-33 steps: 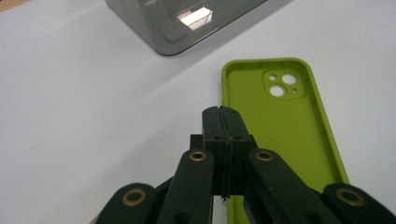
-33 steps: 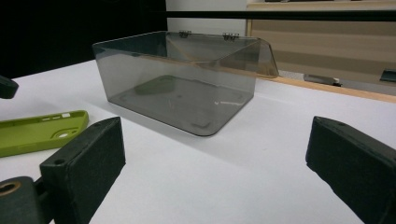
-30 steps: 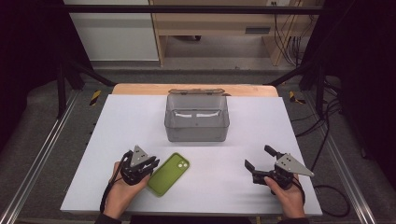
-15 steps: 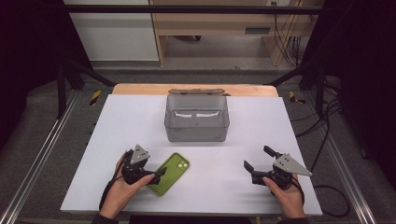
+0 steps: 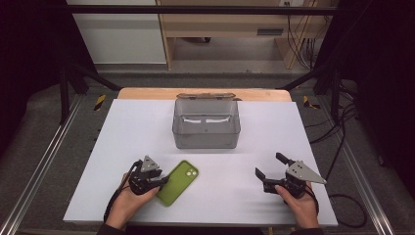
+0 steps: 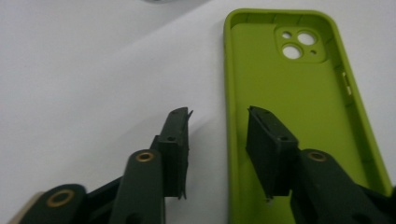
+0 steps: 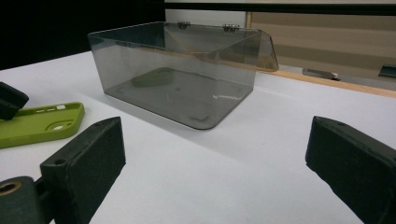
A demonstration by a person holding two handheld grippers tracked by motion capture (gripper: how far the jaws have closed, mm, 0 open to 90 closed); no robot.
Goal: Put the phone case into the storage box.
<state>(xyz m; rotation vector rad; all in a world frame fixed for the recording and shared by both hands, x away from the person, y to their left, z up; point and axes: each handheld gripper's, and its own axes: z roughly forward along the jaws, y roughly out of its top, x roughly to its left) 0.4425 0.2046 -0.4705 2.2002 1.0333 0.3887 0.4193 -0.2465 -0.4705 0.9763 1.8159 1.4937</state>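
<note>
I have the left gripper (image 6: 217, 140) astride the near long wall of the green phone case (image 6: 299, 102); its jaws have just been closing but stand off that wall. The case lies hollow side up on the white table (image 5: 122, 132), near the clear box (image 5: 206, 124). My right gripper (image 5: 268, 165) hangs wide open.

One green phone case (image 5: 178, 182), one clear lidded plastic box (image 5: 206, 125), and two hand-held grippers, a left gripper (image 5: 155, 180) and a right gripper (image 5: 268, 166), over one white tabletop (image 5: 127, 127).
</note>
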